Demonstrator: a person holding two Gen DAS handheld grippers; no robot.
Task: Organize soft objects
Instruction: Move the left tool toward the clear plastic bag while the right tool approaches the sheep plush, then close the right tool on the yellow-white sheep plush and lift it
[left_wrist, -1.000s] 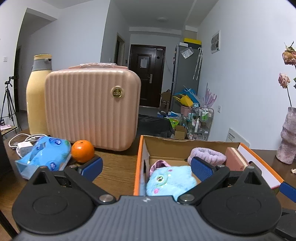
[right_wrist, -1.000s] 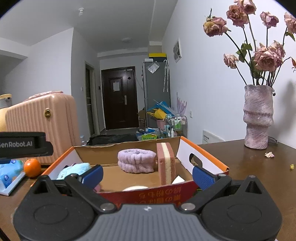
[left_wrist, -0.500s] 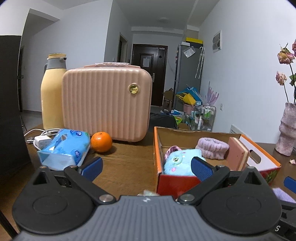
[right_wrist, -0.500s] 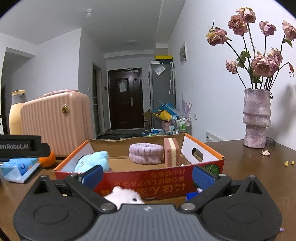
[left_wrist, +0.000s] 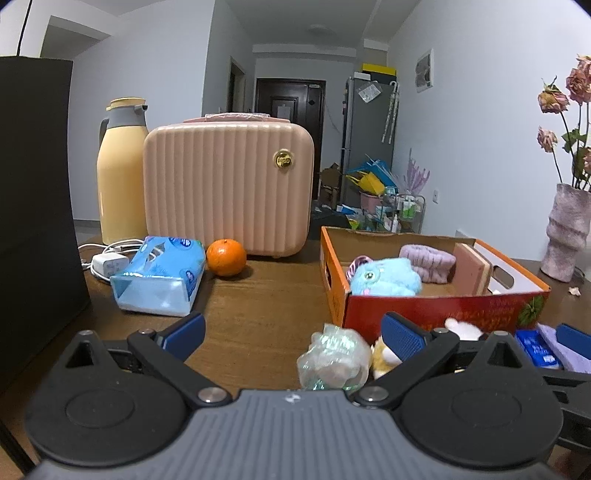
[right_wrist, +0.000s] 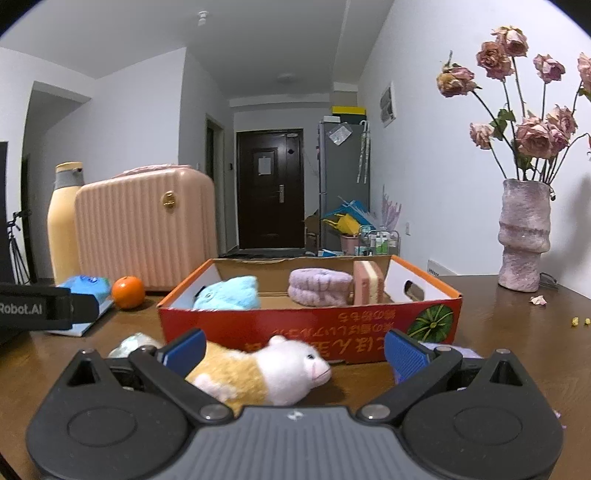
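A red cardboard box (right_wrist: 314, 325) (left_wrist: 443, 306) stands on the wooden table. Inside it lie a blue plush (right_wrist: 229, 293) (left_wrist: 384, 277), a lilac headband roll (right_wrist: 319, 286) (left_wrist: 428, 262) and a pink sponge (right_wrist: 365, 282) (left_wrist: 471, 267). In front of the box lies a white-and-tan plush hamster (right_wrist: 266, 373) (left_wrist: 384, 354), between the spread fingers of my right gripper (right_wrist: 295, 350), which is open. A crumpled pale-green clear wrap (left_wrist: 332, 356) (right_wrist: 133, 345) lies left of the hamster, between the fingers of my open left gripper (left_wrist: 291, 336). A purple cloth (left_wrist: 565, 350) lies at right.
A pink ribbed case (left_wrist: 229, 188), a yellow thermos (left_wrist: 122, 173), an orange (left_wrist: 226, 257), a blue tissue pack (left_wrist: 159, 280) and a white charger (left_wrist: 107, 264) occupy the back left. A dark panel (left_wrist: 33, 206) stands at left. A vase of dried roses (right_wrist: 522, 236) stands at right.
Both grippers have pulled back from over the box toward the table's near side. The hamster, the wrap and the box's red front have come into view.
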